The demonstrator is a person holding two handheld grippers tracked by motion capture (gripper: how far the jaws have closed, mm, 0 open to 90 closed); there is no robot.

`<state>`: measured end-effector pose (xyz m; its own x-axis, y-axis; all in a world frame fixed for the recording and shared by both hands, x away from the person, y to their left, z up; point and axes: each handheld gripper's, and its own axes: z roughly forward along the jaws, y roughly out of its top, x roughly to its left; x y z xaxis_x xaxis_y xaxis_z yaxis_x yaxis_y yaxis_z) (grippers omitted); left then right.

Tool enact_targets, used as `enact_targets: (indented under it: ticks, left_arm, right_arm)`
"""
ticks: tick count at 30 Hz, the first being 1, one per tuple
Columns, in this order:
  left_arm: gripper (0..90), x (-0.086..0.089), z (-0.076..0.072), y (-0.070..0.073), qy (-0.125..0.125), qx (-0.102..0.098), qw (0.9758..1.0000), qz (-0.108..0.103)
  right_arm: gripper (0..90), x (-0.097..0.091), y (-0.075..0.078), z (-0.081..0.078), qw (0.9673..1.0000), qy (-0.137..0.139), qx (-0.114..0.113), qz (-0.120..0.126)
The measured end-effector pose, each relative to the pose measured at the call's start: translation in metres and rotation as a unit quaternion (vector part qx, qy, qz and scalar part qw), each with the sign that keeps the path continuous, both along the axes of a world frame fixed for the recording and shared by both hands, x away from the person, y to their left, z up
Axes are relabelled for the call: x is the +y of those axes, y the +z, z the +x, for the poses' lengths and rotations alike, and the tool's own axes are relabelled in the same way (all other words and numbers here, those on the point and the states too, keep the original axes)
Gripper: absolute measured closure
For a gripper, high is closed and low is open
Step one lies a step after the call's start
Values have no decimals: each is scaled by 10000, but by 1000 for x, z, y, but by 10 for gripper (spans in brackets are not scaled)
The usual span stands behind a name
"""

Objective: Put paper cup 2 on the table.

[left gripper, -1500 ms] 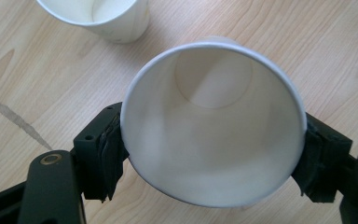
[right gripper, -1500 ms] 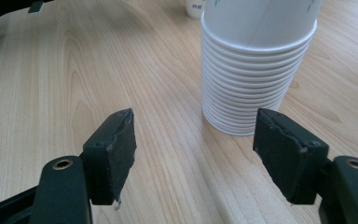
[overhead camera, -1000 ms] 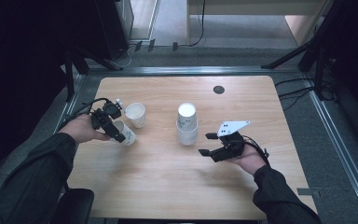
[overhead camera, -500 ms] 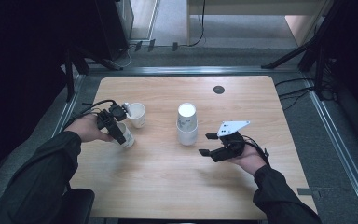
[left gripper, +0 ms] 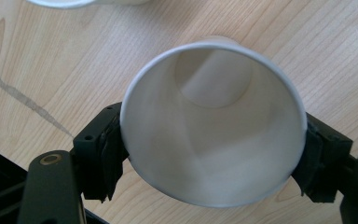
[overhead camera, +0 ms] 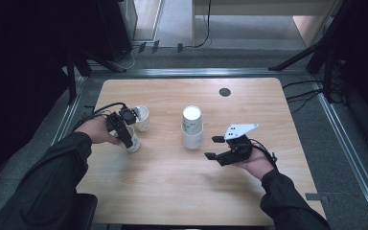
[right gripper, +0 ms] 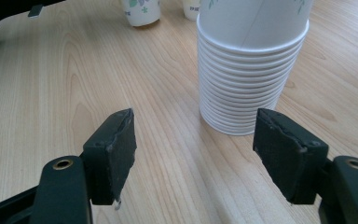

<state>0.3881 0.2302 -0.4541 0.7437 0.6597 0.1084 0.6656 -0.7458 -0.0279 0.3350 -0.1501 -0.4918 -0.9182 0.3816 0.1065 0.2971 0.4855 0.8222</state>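
Your left gripper is clamped on a paper cup, one pad on each side of its rim, near the table's left edge beside a second cup. Your right gripper stands with jaws apart and empty, the inverted cup stack just beyond them, mid-table.

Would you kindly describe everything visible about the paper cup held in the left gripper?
The paper cup is white, seemingly thin paper, with a rolled rim and a round flat bottom, and empty. The left gripper clamps it, one black pad pressing each side wall just below the rim. In the high view it sits at the table's left side, beside another cup; whether its base touches the wood is unclear.
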Motion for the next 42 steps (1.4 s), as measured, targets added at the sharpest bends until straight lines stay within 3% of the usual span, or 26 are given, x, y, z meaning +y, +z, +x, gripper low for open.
enact_targets:
  ticks: [9,18,42]
  left_arm:
    - [221,-5,1,-2,-76,44,9999,53]
    - [198,-4,1,0,-108,129,9998,-97]
    - [147,-2,2,5,28,56,9997,-222]
  right_arm:
    - [302,0,1,0,10000,17,-12,7]
    - [302,-1,1,0,10000,21,-11,11]
    - [304,-1,2,0,10000,-1,-6,33]
